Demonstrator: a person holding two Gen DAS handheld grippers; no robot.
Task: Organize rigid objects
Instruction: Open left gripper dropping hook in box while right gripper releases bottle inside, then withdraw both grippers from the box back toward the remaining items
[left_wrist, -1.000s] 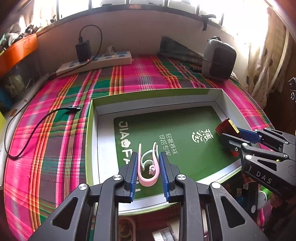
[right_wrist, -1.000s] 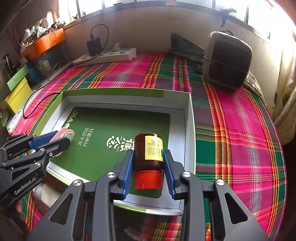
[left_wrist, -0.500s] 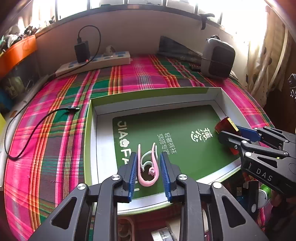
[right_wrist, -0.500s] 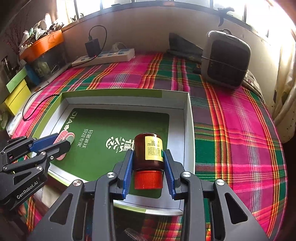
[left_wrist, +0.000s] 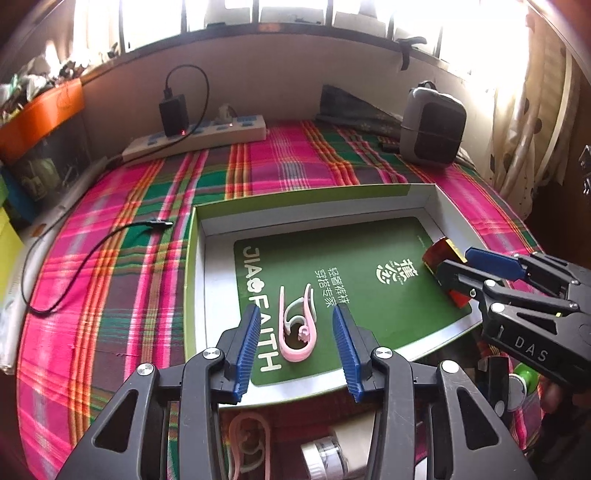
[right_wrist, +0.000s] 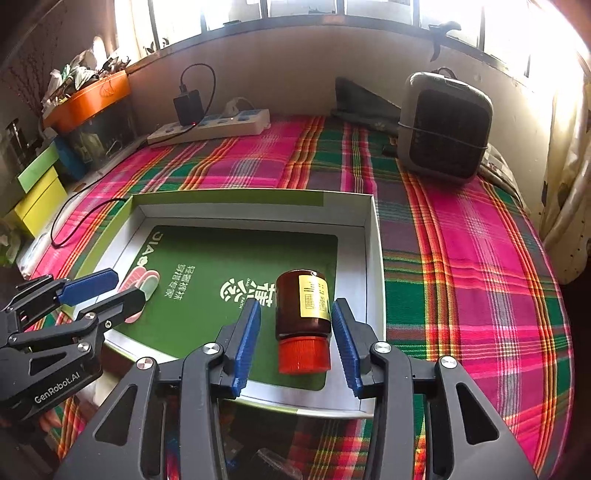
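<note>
The left gripper (left_wrist: 295, 343) is spreading, its jaws just opening clear of the pink clip (left_wrist: 297, 325) lying between them in the green box lid (left_wrist: 295, 201); the right gripper (right_wrist: 295, 345) is likewise opening off the brown bottle (right_wrist: 303, 317) lying on its side in the lid on the plaid bed (right_wrist: 461, 258)

A pink, green and orange plaid cloth (right_wrist: 461, 236) covers the surface, and at its far edge a white power strip (left_wrist: 199, 136) lies along the wall with a black charger plug (left_wrist: 173, 115) standing in it. A thin black cable (left_wrist: 85, 266) trails loose over the left part of the cloth. At the far right stands a grey box-shaped heater with a dark front grille (right_wrist: 445, 127), and an orange tray of clutter (right_wrist: 90, 99) sits up on the left.
</note>
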